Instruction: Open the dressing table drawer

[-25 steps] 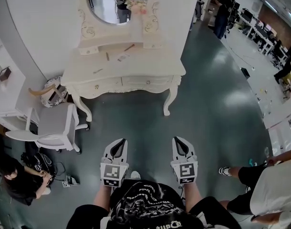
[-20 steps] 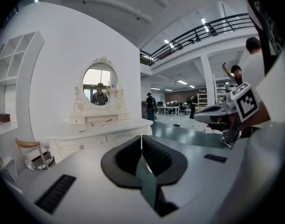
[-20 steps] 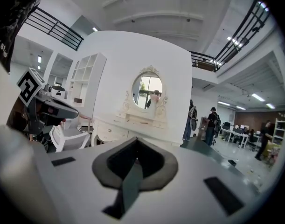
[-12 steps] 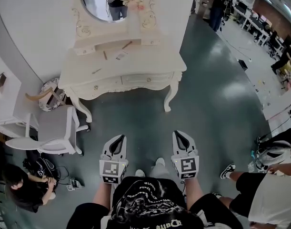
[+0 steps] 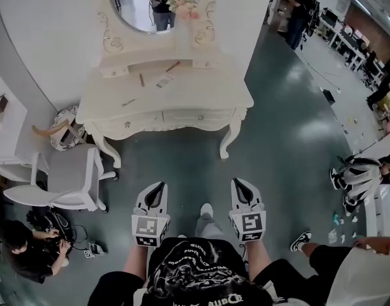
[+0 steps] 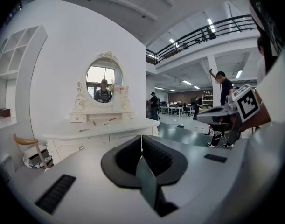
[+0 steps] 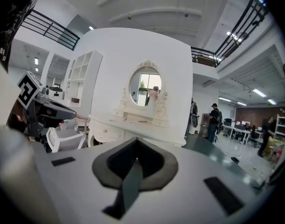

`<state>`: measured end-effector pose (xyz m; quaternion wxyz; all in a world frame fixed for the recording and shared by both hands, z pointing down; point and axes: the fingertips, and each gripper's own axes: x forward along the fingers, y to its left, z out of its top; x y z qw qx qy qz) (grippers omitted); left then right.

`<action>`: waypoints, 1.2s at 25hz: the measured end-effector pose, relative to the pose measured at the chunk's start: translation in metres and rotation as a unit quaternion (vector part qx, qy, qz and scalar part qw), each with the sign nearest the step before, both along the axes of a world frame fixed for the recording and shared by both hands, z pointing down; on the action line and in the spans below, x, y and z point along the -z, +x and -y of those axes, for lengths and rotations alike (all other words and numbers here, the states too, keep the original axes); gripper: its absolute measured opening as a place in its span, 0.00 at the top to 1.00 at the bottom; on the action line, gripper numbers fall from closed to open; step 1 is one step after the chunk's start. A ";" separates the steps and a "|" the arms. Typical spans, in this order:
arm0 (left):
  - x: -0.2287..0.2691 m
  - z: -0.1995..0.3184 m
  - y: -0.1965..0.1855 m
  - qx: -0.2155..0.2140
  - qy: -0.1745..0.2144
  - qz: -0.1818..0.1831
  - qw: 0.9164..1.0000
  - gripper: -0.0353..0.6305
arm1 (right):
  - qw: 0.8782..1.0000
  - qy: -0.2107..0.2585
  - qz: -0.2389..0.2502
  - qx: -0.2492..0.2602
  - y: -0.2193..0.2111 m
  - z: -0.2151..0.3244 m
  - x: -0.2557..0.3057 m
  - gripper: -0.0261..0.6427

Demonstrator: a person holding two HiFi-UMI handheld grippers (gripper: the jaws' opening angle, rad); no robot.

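Both our left gripper (image 5: 157, 193) and right gripper (image 5: 240, 190) are closed tight on nothing, and with the drawer (image 5: 198, 115) well ahead of them in the bench (image 5: 201, 88) front, we risk ramming its small knob unless one opens first.

The left gripper (image 6: 141, 138) holds its 2 jaws together, empty. The dressing table (image 6: 109, 126) stands at 10 o'clock, well apart.
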<state>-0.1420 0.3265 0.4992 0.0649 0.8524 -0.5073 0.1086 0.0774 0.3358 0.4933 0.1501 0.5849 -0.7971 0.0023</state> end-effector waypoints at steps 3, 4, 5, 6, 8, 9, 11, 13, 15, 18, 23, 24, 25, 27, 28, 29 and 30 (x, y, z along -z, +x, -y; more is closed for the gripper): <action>0.000 0.015 0.007 0.005 -0.004 0.003 1.000 0.91 | 1.000 -0.007 0.001 0.011 0.004 0.019 -0.002 0.94; -0.001 0.021 0.009 0.007 -0.005 0.004 1.000 0.91 | 1.000 -0.009 0.001 0.014 0.006 0.025 -0.003 0.94; -0.001 0.027 0.010 0.010 -0.007 0.004 1.000 0.91 | 1.000 -0.011 0.002 0.017 0.007 0.032 -0.003 0.94; -0.002 0.032 0.012 0.012 -0.008 0.003 1.000 0.91 | 1.000 -0.013 0.002 0.020 0.008 0.038 -0.004 0.94; -0.003 0.043 0.015 0.018 -0.011 0.003 1.000 0.91 | 1.000 -0.017 0.005 0.025 0.009 0.050 -0.006 0.94; -0.004 0.047 0.017 0.020 -0.013 0.003 1.000 0.91 | 0.999 -0.018 0.006 0.028 0.010 0.056 -0.007 0.94; -0.007 0.056 0.021 0.023 -0.019 0.004 1.000 0.91 | 0.999 -0.021 0.009 0.032 0.013 0.067 -0.009 0.94; -0.009 0.065 0.027 0.026 -0.024 0.005 0.999 0.91 | 0.999 -0.023 0.014 0.036 0.017 0.078 -0.011 0.94; -0.011 0.074 0.032 0.031 -0.030 0.005 0.999 0.91 | 0.999 -0.030 0.018 0.039 0.022 0.089 -0.015 0.94; -0.014 0.086 0.041 0.041 -0.038 0.007 0.998 0.91 | 0.998 -0.036 0.022 0.044 0.032 0.106 -0.019 0.94; -0.013 0.109 0.058 0.055 -0.041 0.010 0.998 0.91 | 0.997 -0.040 0.028 0.056 0.049 0.138 -0.021 0.94; -0.013 0.114 0.062 0.058 -0.040 0.011 0.997 0.91 | 0.997 -0.040 0.029 0.058 0.052 0.144 -0.021 0.94; -0.012 0.119 0.067 0.060 -0.040 0.011 0.997 0.91 | 0.997 -0.040 0.030 0.061 0.055 0.151 -0.021 0.94; -0.013 0.128 0.077 0.064 -0.042 0.010 0.997 0.91 | 0.996 -0.041 0.031 0.068 0.061 0.162 -0.022 0.94; -0.014 0.133 0.081 0.066 -0.042 0.009 0.997 0.91 | 0.996 -0.042 0.031 0.073 0.064 0.167 -0.023 0.94; -0.014 0.138 0.086 0.068 -0.042 0.008 0.997 0.91 | 0.996 -0.043 0.031 0.078 0.066 0.173 -0.024 0.94; -0.015 0.142 0.090 0.070 -0.042 0.007 0.997 0.91 | 0.995 -0.044 0.029 0.083 0.068 0.178 -0.025 0.94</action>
